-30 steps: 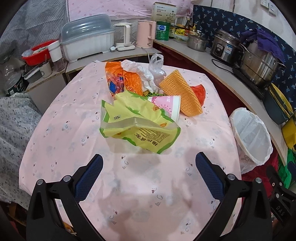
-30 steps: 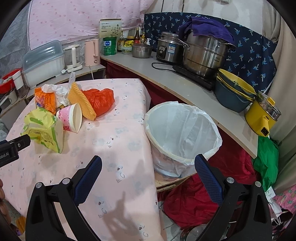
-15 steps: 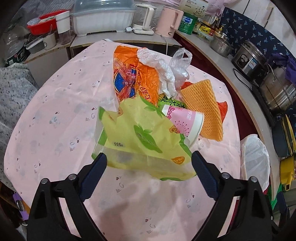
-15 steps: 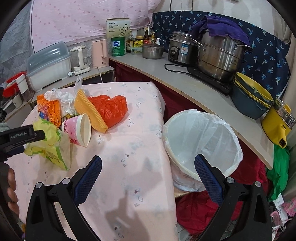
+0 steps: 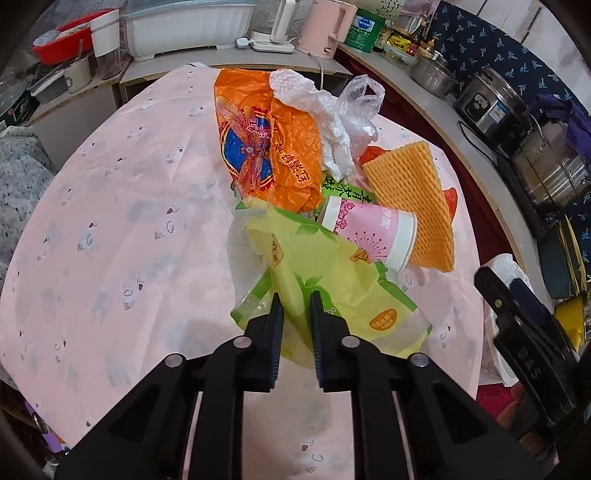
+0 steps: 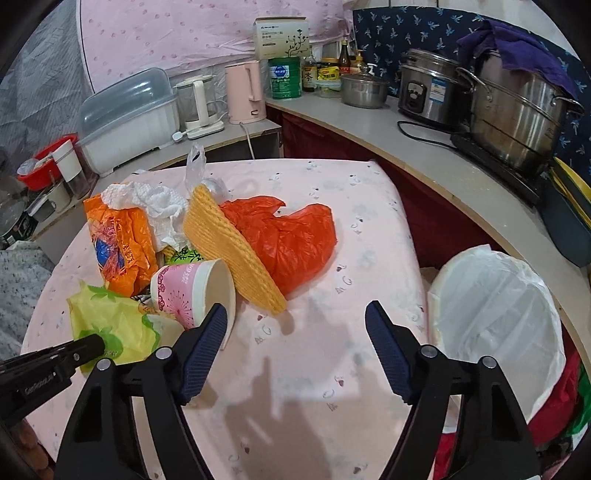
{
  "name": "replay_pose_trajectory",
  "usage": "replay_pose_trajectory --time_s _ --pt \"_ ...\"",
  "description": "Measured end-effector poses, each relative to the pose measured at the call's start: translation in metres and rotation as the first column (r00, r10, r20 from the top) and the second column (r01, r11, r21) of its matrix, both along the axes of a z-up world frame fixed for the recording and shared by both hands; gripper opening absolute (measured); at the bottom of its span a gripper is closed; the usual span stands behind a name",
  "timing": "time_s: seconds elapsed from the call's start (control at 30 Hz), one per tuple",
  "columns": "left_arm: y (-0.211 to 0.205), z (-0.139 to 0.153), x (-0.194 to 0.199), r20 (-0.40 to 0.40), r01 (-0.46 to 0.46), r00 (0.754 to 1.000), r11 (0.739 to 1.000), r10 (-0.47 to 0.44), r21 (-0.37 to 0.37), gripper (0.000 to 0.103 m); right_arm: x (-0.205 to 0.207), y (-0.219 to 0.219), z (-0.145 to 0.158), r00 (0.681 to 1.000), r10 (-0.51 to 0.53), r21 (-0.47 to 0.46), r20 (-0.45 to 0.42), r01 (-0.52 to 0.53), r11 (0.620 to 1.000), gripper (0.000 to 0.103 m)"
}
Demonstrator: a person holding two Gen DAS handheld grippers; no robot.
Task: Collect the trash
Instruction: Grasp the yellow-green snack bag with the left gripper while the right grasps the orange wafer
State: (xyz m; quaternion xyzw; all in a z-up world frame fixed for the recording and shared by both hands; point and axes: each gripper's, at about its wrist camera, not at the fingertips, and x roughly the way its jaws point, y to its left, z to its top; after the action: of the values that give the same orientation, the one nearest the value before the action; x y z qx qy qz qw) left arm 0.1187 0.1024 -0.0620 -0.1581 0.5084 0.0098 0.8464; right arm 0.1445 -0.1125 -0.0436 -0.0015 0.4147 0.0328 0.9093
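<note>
A pink-clothed table (image 6: pixel 332 206) stands beside a curved grey counter (image 6: pixel 424 155) (navy patterned wall (image 6: pixel 406 33) behind).

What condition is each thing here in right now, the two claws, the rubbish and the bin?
Left gripper: shut on the yellow-green wrapper.
Right gripper: open, holding nothing.
Pink paper cup: lying on its side.
Orange snack bag: crumpled on the table.
Red plastic bag: crumpled.
Bin: lined with a white bag, open.
</note>
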Motion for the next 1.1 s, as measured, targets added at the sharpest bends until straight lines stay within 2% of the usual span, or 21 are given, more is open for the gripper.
replay_pose_trajectory --time_s 0.1,0.3,0.4,0.5,0.83,1.1 --pt "0.004 0.001 0.000 0.009 0.012 1.000 1.000 -0.012 -0.009 0.007 0.017 0.010 -0.010 1.000 0.018 0.002 -0.021 -0.018 1.000 0.058" --pt "0.005 0.016 -0.003 0.068 0.036 0.997 0.999 -0.037 0.019 0.002 0.045 0.022 -0.030 0.997 0.041 0.001 -0.064 -0.041 0.999 0.041" --pt "0.005 0.021 -0.004 0.084 0.046 0.995 0.998 -0.049 0.034 0.002 0.051 0.025 -0.037 0.995 0.049 0.010 -0.083 -0.048 0.999 0.020" --pt "0.005 0.024 -0.004 0.091 0.055 0.994 0.998 -0.058 0.034 0.002 0.050 0.026 -0.036 0.995 0.054 0.024 -0.080 -0.052 0.998 0.009" --pt "-0.005 0.044 -0.019 0.148 0.085 0.985 0.995 -0.091 0.045 0.002 0.018 0.010 0.007 0.999 0.025 0.064 0.025 -0.027 0.998 0.009" --pt "-0.036 0.070 -0.037 0.214 0.147 0.964 0.987 -0.157 0.062 0.002 -0.018 -0.023 0.037 0.994 -0.045 0.059 0.095 0.040 0.997 0.009"
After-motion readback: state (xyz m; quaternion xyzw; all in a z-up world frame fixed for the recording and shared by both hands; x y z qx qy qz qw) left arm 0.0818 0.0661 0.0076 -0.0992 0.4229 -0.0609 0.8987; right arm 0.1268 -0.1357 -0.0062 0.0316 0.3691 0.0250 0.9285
